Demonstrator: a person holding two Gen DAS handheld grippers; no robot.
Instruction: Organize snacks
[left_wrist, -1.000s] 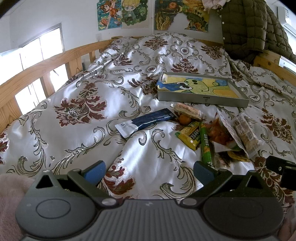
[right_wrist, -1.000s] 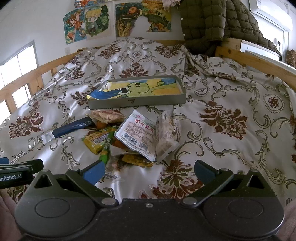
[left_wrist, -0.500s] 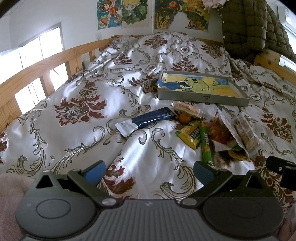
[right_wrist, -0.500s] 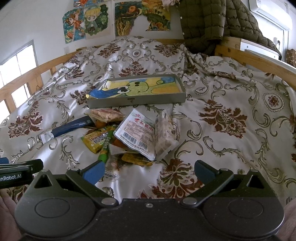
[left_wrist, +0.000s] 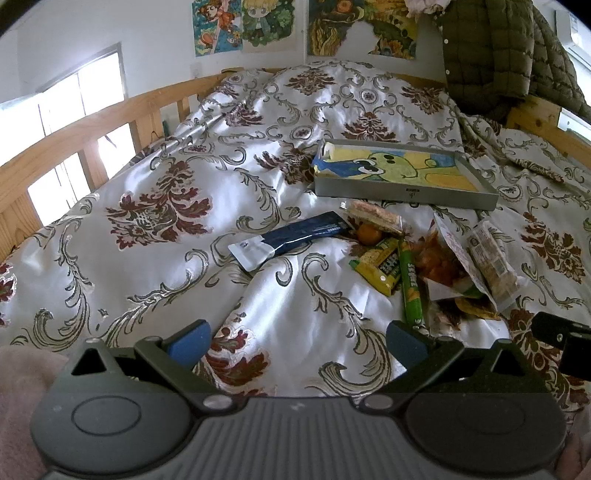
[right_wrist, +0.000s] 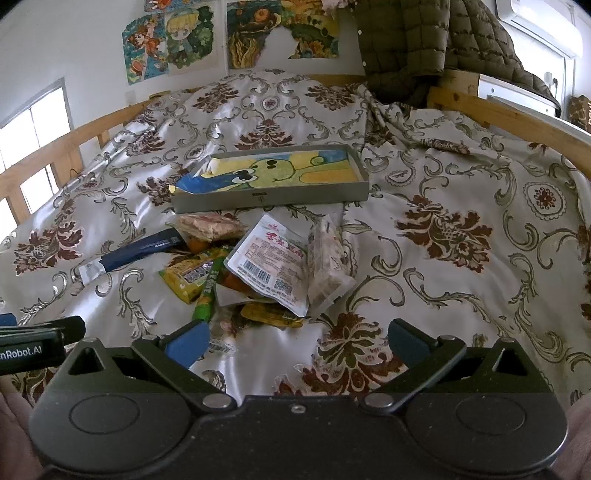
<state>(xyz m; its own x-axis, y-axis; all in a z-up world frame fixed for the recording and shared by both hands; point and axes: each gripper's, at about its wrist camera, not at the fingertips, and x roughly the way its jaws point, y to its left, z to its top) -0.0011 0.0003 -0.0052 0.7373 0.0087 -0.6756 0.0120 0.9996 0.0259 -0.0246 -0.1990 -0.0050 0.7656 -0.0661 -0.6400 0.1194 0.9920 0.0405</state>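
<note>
Both the left gripper (left_wrist: 297, 338) and right gripper (right_wrist: 297, 338) are hovering wide open and empty over the bedspread (left_wrist: 177, 192), while the snacks (right_wrist: 258, 266) are lying heaped just before the tray (right_wrist: 269, 197).

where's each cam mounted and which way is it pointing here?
Left wrist: on the left gripper, facing along the bed toward the tray; its open fingers show, right gripper's tip at right edge.
Right wrist: on the right gripper, same heading, snack pile centred; open fingers show.
Shared: tray, snack pile, blue packet.
</note>
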